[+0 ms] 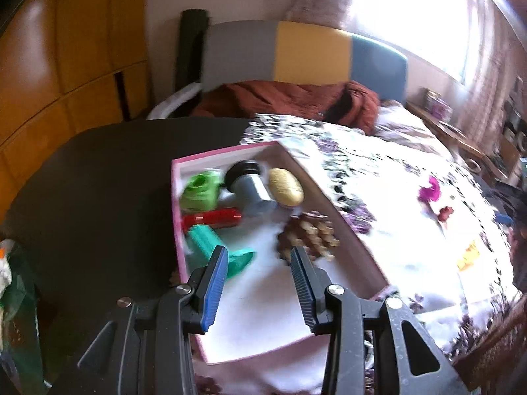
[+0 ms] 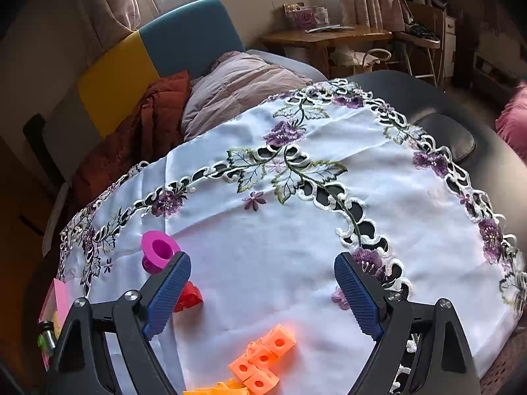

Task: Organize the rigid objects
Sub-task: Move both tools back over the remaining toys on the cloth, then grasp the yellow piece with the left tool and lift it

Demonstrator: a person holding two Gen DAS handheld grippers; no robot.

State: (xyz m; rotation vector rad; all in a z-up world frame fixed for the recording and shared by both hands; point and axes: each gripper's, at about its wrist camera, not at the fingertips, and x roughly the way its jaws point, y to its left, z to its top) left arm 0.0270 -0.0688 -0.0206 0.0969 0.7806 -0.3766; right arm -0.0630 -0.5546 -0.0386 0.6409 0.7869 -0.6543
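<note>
A pink box (image 1: 346,230) sits on the table and holds a green spool (image 1: 199,191), a grey cylinder (image 1: 252,189), a gold oval (image 1: 285,187), a red tube (image 1: 212,219), a teal piece (image 1: 214,245) and a brown wooden puzzle (image 1: 309,235). My left gripper (image 1: 260,256) is open and empty above the box. My right gripper (image 2: 263,273) is open and empty above the cloth. A magenta spool (image 2: 158,253), a red piece (image 2: 189,298) and orange cubes (image 2: 263,358) lie on the cloth near it. The box edge (image 2: 57,299) shows at far left.
A white embroidered cloth (image 2: 296,214) covers part of a dark round table (image 1: 98,181). A sofa with a rust blanket (image 1: 286,98) stands behind. A wooden desk (image 2: 329,36) is at the back right. A bag (image 1: 13,296) is at the table's left.
</note>
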